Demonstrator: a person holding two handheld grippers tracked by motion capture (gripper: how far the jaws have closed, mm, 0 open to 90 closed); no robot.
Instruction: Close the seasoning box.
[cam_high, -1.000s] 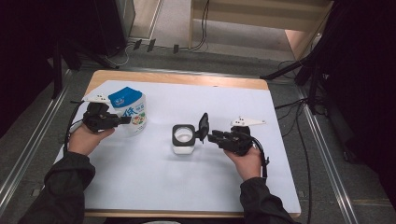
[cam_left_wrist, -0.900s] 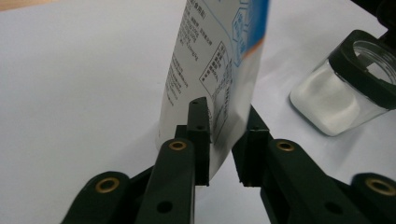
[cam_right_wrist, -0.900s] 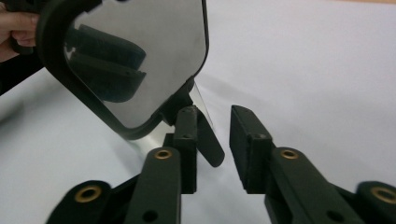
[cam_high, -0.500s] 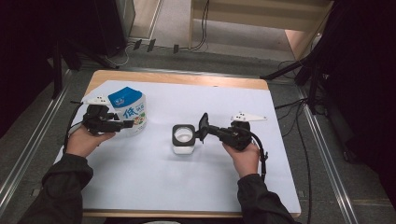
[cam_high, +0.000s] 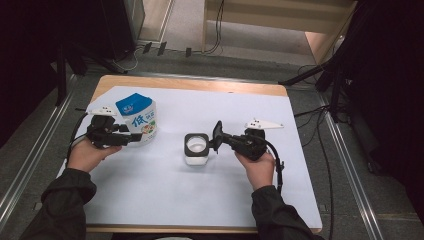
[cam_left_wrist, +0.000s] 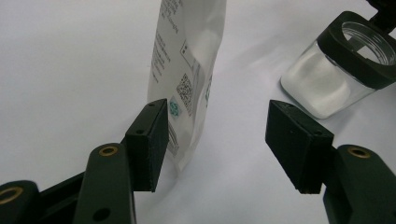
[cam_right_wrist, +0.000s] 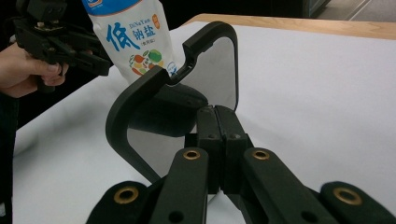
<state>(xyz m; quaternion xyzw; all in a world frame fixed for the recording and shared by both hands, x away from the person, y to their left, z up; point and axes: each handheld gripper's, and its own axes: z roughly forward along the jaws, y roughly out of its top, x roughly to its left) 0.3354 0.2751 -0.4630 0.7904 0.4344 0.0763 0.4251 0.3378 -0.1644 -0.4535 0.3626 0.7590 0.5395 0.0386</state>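
High view, left to right: left gripper (cam_high: 134, 139), jaws just opening, straddles the upright salt bag's (cam_high: 138, 118) edge without pinching it. Open jar (cam_high: 196, 148) sits mid-table; right gripper (cam_high: 218, 141) is clamped on its hinged lid (cam_right_wrist: 173, 105), so that hand's nearer.

A wooden desk (cam_high: 190, 84) carries a large white paper sheet (cam_high: 165, 195) over most of its top. Around it lies grey carpeted floor (cam_high: 185, 30) with black cables (cam_high: 320, 145), metal rails (cam_high: 30, 160) and a pale wooden frame (cam_high: 280, 10) beyond.
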